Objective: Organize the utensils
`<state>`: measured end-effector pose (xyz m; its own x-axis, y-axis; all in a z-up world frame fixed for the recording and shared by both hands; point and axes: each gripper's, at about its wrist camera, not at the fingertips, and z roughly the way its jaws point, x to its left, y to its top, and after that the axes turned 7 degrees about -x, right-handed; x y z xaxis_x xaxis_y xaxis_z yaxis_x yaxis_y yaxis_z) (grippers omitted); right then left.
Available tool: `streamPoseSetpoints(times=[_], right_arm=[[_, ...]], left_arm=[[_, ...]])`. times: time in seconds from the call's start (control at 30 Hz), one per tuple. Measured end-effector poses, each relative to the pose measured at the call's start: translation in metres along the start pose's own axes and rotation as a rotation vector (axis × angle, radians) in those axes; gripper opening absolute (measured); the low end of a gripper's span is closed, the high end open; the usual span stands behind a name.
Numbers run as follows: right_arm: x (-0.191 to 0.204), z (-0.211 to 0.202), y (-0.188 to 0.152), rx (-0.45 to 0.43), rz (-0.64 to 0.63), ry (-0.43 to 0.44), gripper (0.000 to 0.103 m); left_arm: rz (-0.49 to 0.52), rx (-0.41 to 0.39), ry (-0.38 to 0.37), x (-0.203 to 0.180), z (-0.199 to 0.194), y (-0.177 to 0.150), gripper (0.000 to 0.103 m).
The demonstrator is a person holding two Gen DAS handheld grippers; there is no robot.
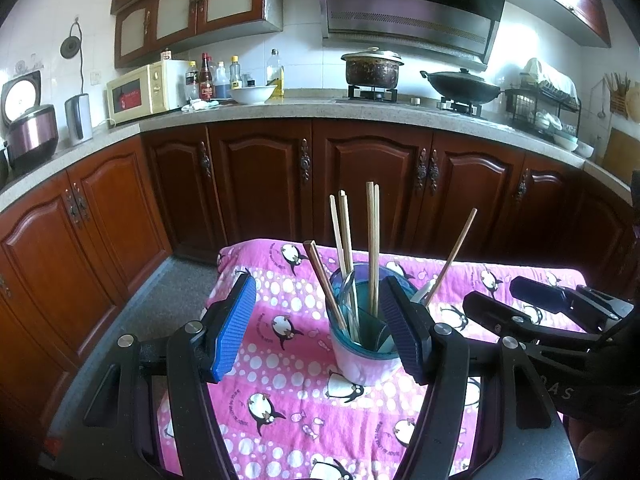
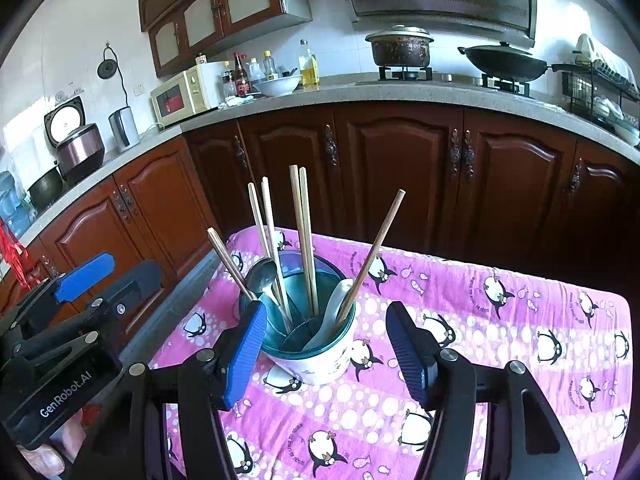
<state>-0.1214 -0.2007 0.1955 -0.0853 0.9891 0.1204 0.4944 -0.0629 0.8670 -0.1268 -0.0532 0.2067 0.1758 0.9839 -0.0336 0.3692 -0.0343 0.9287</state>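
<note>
Round utensil holder [image 1: 362, 354], teal translucent upper part over a white base, upright on the pink penguin-print cloth [image 1: 288, 412] that covers the surface. Wooden chopsticks [image 1: 373, 248] standing in the holder, long axes near vertical, tips down and blunt ends up: one pale pair [image 1: 343, 236] tilted slightly left, one pair almost plumb, one dark-ended pair [image 1: 323, 280] slanted up and to the left, one single stick [image 1: 454, 254] slanted up and to the right. Metal spoon [image 2: 262, 276] with bowl uppermost at the holder's left rim; white ceramic spoon [image 2: 334, 312] leaning at the right rim. Left tongs [image 1: 320, 328] wide apart, nothing held, blue ribbed pad [image 1: 234, 326] well left of the holder, dark pad [image 1: 402, 330] overlapping the holder's right rim in the left wrist view, contact not determinable. Right tongs [image 2: 326, 350] likewise wide apart and empty, blue pad [image 2: 246, 354] just beside the holder's left wall, contact not determinable, dark pad clear of it on the right. Behind: dark red-brown wooden cabinet doors [image 1: 264, 184], speckled stone worktop [image 1: 280, 110] carrying a cream microwave [image 1: 140, 94], sauce bottles, white bowl [image 1: 253, 94], lidded pot [image 1: 373, 66] and black wok [image 1: 464, 86] on a gas hob, range hood [image 1: 408, 4] above, dish rack [image 1: 540, 108] at far right, open rice cooker [image 1: 30, 120] at far left.
</note>
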Motion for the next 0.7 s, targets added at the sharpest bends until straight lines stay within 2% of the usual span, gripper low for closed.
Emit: streamPoseSetpoints(times=[0.7], right_arm=[[0.0025, 0.0082, -0.0015, 0.025, -0.013, 0.001, 0.06]], left_arm=[[-0.005, 0.004, -0.003, -0.0013, 0.0006, -0.0036, 0.064]])
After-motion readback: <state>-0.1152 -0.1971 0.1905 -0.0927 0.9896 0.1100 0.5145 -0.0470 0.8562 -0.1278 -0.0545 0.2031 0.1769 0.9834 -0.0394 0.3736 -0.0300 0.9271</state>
